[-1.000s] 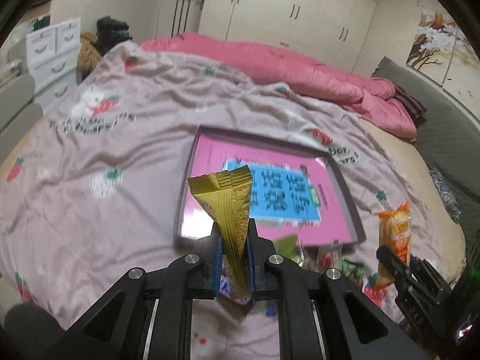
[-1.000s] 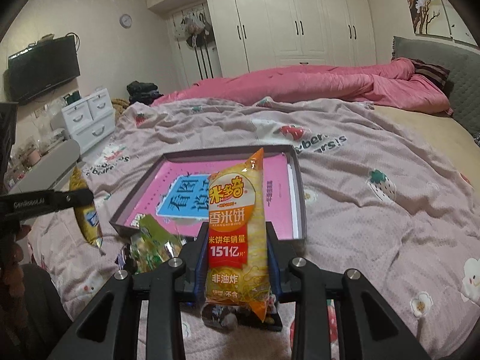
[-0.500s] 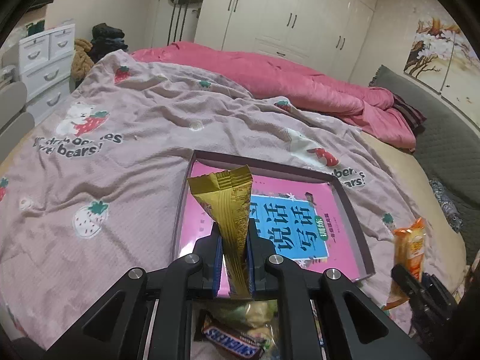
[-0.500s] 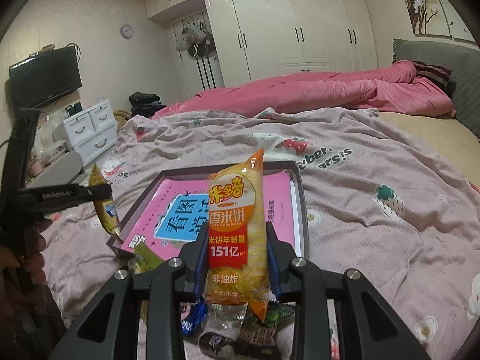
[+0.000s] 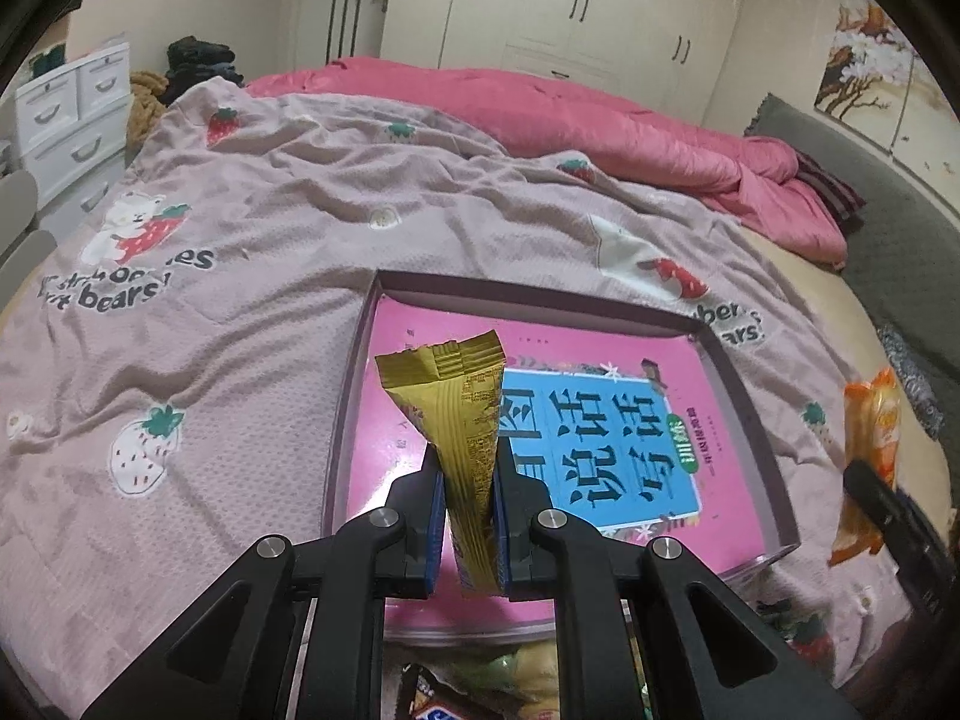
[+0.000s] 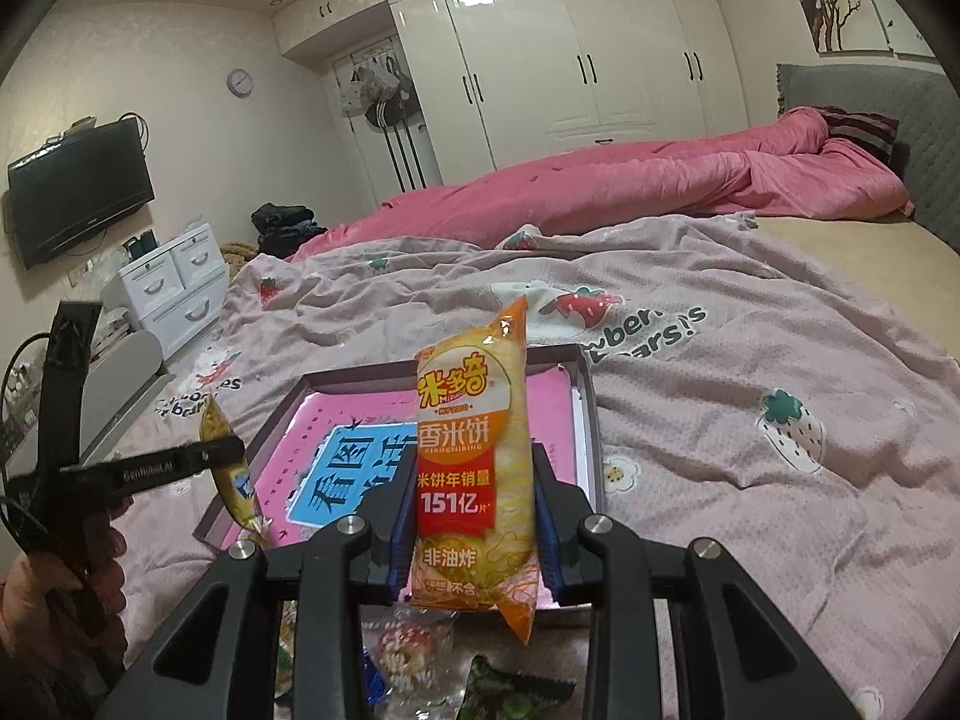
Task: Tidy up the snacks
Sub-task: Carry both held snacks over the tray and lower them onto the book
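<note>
Over the near edge of the shallow box [image 5: 744, 396] on the bed, the left gripper [image 5: 471, 516] is clenched on a gold snack packet [image 5: 465, 420] standing upright between its blue pads, and the right gripper [image 6: 474, 516] grips an orange rice-cracker packet [image 6: 474, 462] the same way above the box's near right corner. The box lies on the strawberry-print blanket [image 5: 240, 252] and holds a pink book [image 5: 606, 450] that fills its floor. More wrapped snacks [image 6: 420, 654] lie on the blanket just before the box's near edge, under both grippers.
</note>
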`<state>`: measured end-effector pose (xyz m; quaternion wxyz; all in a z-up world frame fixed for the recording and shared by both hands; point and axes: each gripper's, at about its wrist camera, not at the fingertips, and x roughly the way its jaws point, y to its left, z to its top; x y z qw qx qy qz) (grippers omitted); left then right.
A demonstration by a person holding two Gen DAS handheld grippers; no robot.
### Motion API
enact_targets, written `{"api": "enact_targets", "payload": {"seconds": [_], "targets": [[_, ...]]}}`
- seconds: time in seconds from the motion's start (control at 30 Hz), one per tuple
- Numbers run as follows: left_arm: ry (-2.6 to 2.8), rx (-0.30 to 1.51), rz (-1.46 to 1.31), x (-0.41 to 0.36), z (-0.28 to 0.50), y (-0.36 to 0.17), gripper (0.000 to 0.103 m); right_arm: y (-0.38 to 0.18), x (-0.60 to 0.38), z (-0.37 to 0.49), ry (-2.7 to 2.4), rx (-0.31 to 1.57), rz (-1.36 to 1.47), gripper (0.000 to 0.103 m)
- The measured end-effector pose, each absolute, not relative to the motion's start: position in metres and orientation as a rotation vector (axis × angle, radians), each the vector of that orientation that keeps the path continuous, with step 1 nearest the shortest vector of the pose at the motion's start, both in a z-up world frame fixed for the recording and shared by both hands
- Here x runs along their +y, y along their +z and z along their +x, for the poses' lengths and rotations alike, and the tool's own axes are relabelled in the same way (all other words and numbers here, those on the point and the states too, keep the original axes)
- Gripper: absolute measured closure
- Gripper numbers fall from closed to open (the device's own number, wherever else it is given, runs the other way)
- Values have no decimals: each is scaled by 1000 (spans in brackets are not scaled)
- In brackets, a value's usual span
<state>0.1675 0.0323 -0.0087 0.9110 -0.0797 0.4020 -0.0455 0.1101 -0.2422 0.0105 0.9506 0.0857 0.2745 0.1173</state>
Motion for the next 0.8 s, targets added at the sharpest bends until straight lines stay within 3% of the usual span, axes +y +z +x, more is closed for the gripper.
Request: {"api": "enact_targets", "payload": {"seconds": [0.8], "targets": [[-109,909,-37,14,175,-28,89,-37,-245,154,210,740,189,70]]}}
